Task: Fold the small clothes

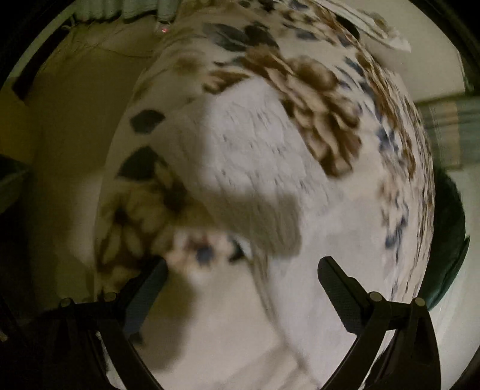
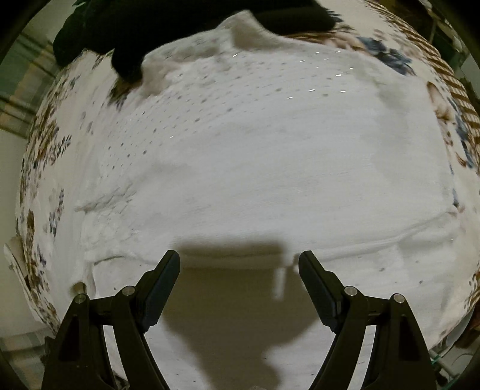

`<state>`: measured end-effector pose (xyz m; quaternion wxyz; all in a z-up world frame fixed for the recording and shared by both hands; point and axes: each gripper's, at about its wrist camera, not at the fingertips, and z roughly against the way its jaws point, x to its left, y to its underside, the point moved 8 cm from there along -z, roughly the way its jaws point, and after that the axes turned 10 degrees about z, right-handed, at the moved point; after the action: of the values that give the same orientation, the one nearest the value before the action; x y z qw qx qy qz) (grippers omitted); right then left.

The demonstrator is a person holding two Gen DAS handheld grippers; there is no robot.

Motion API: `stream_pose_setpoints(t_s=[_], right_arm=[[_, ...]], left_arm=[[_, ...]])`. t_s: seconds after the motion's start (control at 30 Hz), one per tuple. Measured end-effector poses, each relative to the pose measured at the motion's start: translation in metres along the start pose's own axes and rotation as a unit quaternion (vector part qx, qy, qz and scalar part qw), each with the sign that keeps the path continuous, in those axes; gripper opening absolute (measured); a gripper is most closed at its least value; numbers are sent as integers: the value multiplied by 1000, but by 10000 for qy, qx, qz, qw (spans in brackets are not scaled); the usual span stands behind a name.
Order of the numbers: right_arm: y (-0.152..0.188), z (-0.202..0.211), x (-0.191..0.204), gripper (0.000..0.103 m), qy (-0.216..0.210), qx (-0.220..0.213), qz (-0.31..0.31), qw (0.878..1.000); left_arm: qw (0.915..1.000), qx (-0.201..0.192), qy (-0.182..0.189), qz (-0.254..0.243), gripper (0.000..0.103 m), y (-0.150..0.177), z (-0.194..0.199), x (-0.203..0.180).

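Note:
A white knitted garment (image 2: 255, 156) with small dots lies spread on a floral cloth (image 2: 45, 144). In the right wrist view my right gripper (image 2: 239, 259) is open and empty, just above the garment's near part, with its shadow on the fabric. A small white tag (image 2: 279, 282) hangs between the fingers. In the blurred left wrist view the same garment (image 1: 255, 168) lies on the floral cloth (image 1: 324, 120). My left gripper (image 1: 241, 265) is open and empty above the garment's near end.
A black garment (image 2: 186, 27) lies at the far edge of the white one. A dark green object (image 1: 450, 240) sits at the right in the left wrist view. The cloth's edge drops to a dim floor (image 1: 69, 126) at the left.

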<state>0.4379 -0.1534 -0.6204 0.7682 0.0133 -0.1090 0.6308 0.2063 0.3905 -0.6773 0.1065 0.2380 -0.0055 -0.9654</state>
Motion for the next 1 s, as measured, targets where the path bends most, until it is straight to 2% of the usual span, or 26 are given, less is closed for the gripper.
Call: stream_pose_setpoints(t_s=[0.2, 0.43, 0.5, 0.53, 0.6, 0.63, 0.73, 0.83, 0.93, 1.0], right_arm=[[-7, -4, 15, 83, 0, -39, 32, 10000], [-15, -5, 31, 83, -6, -119, 163, 9998], [-18, -7, 35, 83, -20, -120, 173, 9998], [-19, -8, 36, 83, -37, -126, 162, 9998], [-20, -10, 38, 83, -44, -132, 161, 9998], [-19, -9, 37, 83, -50, -140, 155, 9998], [-18, -9, 34, 83, -100, -168, 122, 9997], [-14, -9, 27, 83, -165, -225, 52, 9996], [-6, -10, 13, 83, -214, -242, -46, 9995], [0, -12, 3, 83, -160, -209, -82, 9996]], left_arm=[[9981, -405, 382, 248, 103, -17, -2, -16], [9958, -764, 439, 267, 102, -31, -3, -23], [9949, -904, 383, 229, 95, -34, -1, -23], [9946, -965, 337, 193, 85, -36, 0, -24], [9933, -1129, 223, 103, 50, -42, 6, -22], [9928, -1177, 237, 35, 11, -45, 8, -23], [9927, -1144, 327, -189, 10, -54, 9, -30], [9886, -1276, 416, -688, 9, -55, 23, -53], [9795, -1460, 570, -1269, 9, -44, 51, -83], [9677, -1586, 757, -1807, 9, -24, 79, -112]])
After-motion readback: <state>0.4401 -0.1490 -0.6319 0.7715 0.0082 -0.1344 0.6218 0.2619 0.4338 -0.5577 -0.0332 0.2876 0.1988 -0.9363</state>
